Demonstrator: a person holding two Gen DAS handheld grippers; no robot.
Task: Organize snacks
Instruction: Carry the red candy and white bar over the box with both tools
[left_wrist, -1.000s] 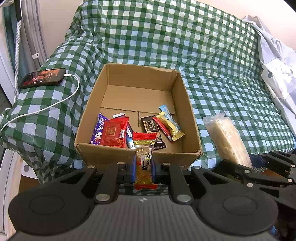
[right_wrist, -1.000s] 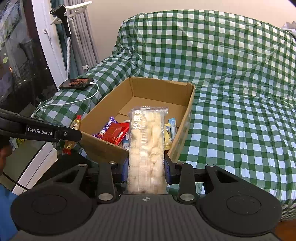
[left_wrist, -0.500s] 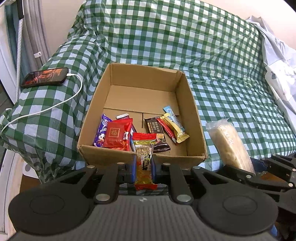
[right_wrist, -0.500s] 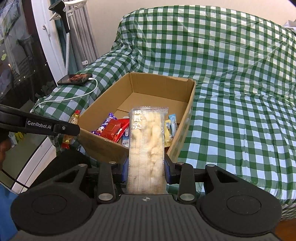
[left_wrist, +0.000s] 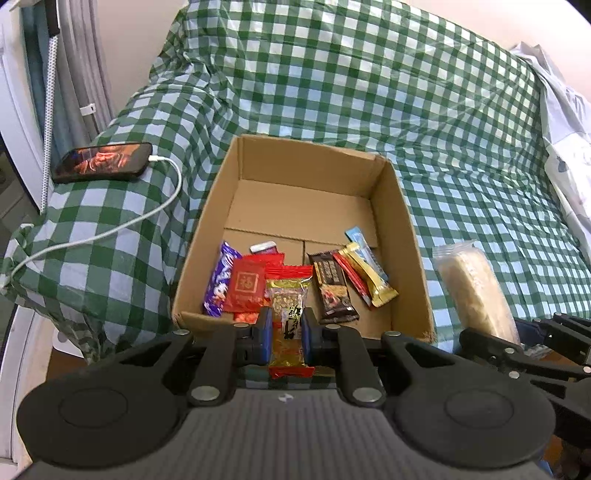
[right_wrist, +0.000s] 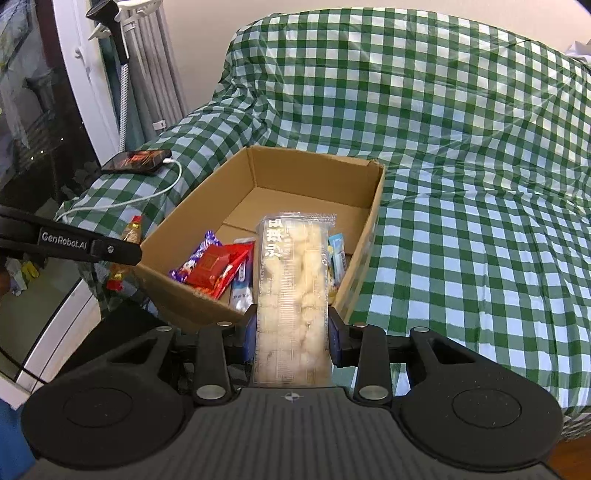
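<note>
We held a snack in each gripper, both poised at the near edge of the cardboard box (left_wrist: 400, 236), so the step in hand looked to us like the carry-and-drop part of sorting the snacks into it.

Our left gripper (left_wrist: 287, 328) had its jaws closed on a small gold packet with red ends (left_wrist: 289, 314), which stood upright between the blue pads, just over the near wall of the box. Our right gripper (right_wrist: 291, 334) had its jaws clamped on a long clear pack of pale puffed pieces (right_wrist: 293, 288), its far end reaching out above the near right part of the box.

Several snacks already lay on the box floor at the near end: a purple wrapper (left_wrist: 218, 280), a red packet (left_wrist: 246, 285), a dark brown bar (left_wrist: 332, 290) and a yellow stick (left_wrist: 369, 277). The far half of the floor was bare cardboard. The box sat on a green checked cloth (left_wrist: 461, 166), with a phone (left_wrist: 101, 161) on its cable off to the left.

We judged that the next move called for pushing each gripper forward past the near wall, then parting the jaws over bare cardboard. The long pack seemed the harder one: it would need to go in lengthwise, clear of the right wall, or it might end up propped on the rim.
</note>
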